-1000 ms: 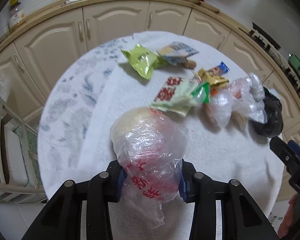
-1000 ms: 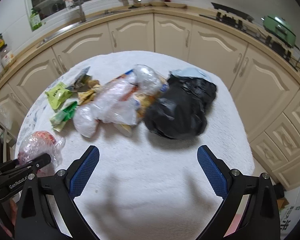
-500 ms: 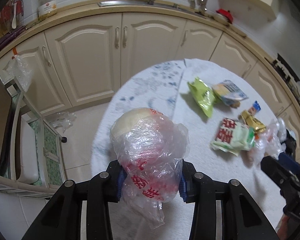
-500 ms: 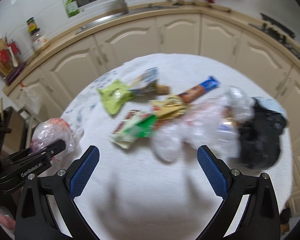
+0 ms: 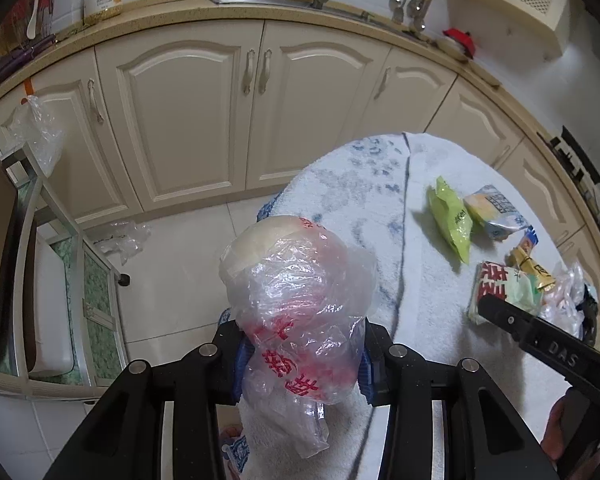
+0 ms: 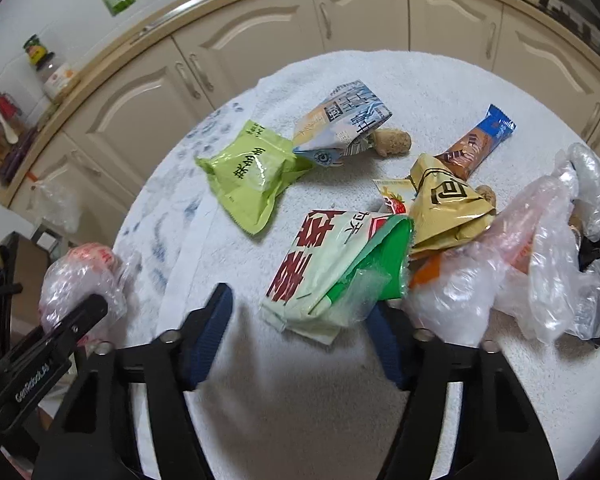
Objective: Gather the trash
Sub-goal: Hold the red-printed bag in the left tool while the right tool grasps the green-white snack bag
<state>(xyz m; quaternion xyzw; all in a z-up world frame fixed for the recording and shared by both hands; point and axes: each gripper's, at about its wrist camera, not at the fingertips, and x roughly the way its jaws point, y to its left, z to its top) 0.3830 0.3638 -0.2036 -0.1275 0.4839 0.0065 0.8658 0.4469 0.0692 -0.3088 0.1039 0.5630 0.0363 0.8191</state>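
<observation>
Now, from the left wrist we see our left gripper (image 5: 302, 354) pinching a crumpled clear bag (image 5: 296, 300) with red print. The bag stands lengthwise along the fingers, its rounded bulk pointing forward past the tips and a loose tail hanging back toward the camera. It is held over the edge of the round table (image 5: 380, 208), with floor tiles to its left. At the right of the view, wrappers lie on the table's white cloth, with a black bar of our right gripper (image 5: 540, 340) in front of the nearest.

From the right wrist we see our right gripper (image 6: 300, 326) with its fingers spread, low over the cloth. Between their tips lies the near end of a green-and-white wrapper (image 6: 332, 268), its long axis running away from us; whether a finger touches it we cannot tell. Beyond lie a lime pouch (image 6: 252, 172), a blue-white pack (image 6: 344, 124), a gold wrapper (image 6: 448, 208) and a brown bar wrapper (image 6: 476, 144); clear bags (image 6: 532, 264) pile at the right. The held bag shows at far left.
</observation>
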